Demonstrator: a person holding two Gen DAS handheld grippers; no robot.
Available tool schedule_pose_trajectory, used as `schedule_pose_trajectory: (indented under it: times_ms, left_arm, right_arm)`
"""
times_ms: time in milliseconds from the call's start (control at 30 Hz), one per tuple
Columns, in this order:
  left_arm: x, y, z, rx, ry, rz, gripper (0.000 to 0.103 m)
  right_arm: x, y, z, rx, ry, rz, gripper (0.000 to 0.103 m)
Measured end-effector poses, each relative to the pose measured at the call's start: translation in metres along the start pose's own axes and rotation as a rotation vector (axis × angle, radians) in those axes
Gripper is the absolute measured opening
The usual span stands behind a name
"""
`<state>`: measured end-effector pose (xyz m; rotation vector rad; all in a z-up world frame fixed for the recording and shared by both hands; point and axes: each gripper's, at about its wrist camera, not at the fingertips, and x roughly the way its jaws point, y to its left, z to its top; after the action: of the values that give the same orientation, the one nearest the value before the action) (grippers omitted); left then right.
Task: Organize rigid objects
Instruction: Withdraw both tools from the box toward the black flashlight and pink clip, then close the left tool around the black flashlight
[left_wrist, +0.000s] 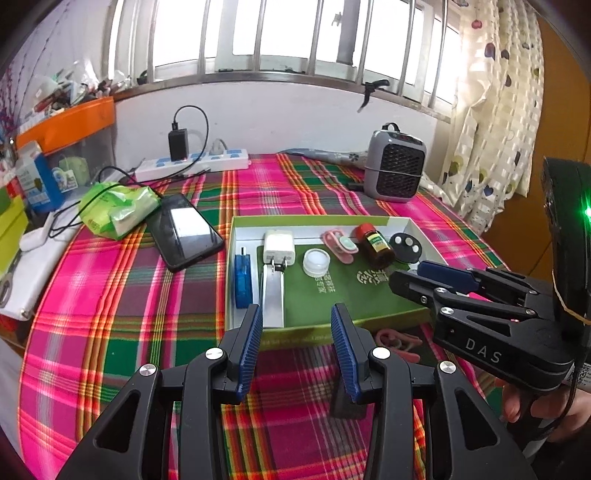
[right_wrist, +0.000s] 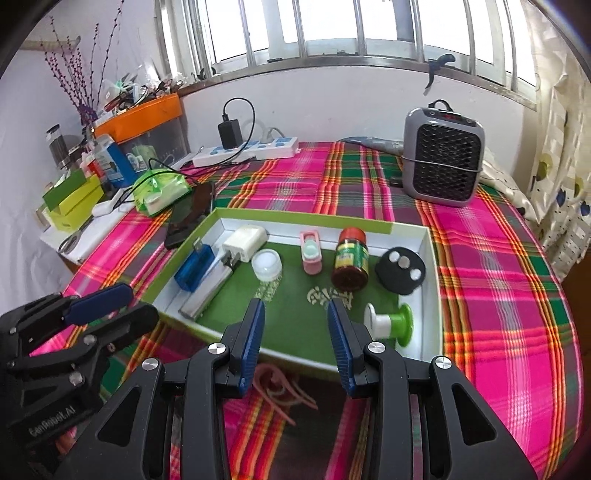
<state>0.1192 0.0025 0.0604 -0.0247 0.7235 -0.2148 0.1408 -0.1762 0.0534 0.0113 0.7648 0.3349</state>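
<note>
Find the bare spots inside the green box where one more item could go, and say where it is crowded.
The green box has bare floor in its near middle, bordered by the silver bar, the white cap and the green-and-white spool. The back row, from white charger to black disc, is crowded.

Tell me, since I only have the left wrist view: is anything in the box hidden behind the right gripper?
Observer: Yes. A green-and-white spool lies on its side in the near right corner of the box.
Operator: Is the right gripper holding anything?
Observer: No. The right gripper is open and empty, above the box's near edge.
</note>
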Motion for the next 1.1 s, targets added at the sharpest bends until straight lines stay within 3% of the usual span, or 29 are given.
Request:
schedule_pose_trajectory:
  times_ms: [267,667,1100]
  left_arm:
    - [-0.007,-0.002,-0.012,-0.003,0.009,-0.035,0.038]
    - [-0.002,-0.017,-0.027,0.034,0.058,-0.150,0.038]
    - [0.021,-0.033,-0.034,0.098,0.116,-0.129,0.038]
  right_arm:
    - [-0.008,-0.006,-0.015,0.018,0.002,-0.012,0.037]
    - [-0.021,-0.015,-0.036,0.023,-0.001,-0.011,0.037]
    - [-0.025,-0.027,-0.043,0.032,-0.003,-0.021,0.037]
